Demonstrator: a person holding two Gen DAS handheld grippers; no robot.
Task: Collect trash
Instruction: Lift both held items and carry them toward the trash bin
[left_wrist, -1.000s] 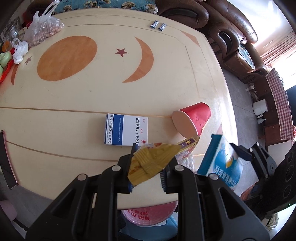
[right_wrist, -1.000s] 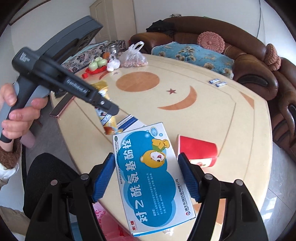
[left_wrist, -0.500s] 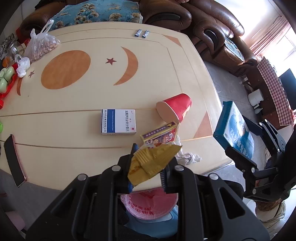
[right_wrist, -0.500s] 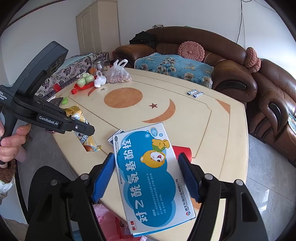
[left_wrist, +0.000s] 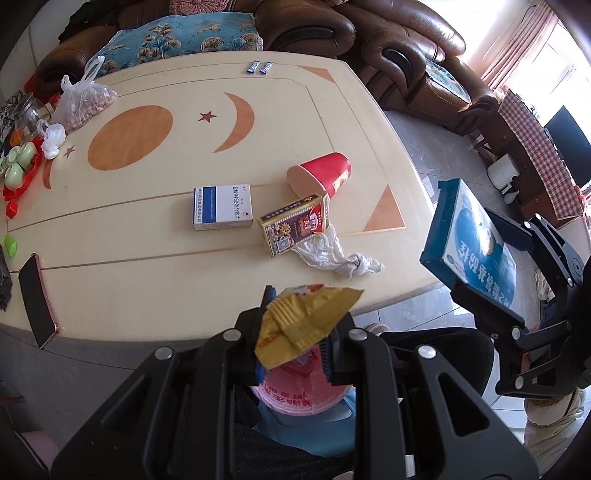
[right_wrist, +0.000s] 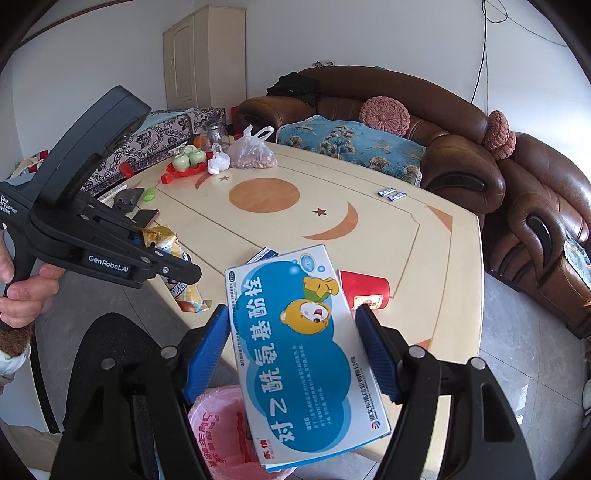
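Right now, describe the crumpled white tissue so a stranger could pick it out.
Find the cream table with the orange moon inlay. Near its right edge a red cup lies tipped beside a dark printed box. The tissue trails from under that box: the only soft, wrinkled white thing there.

- A home living room: brown leather sofas (right_wrist: 461, 147) with cushions curve around beyond the right claw.
- Ahead of both claws lies a cream table (left_wrist: 155, 258) inlaid with moon and star.
- Left of them: fruit bag (right_wrist: 251, 153), tea cups (right_wrist: 188, 160).
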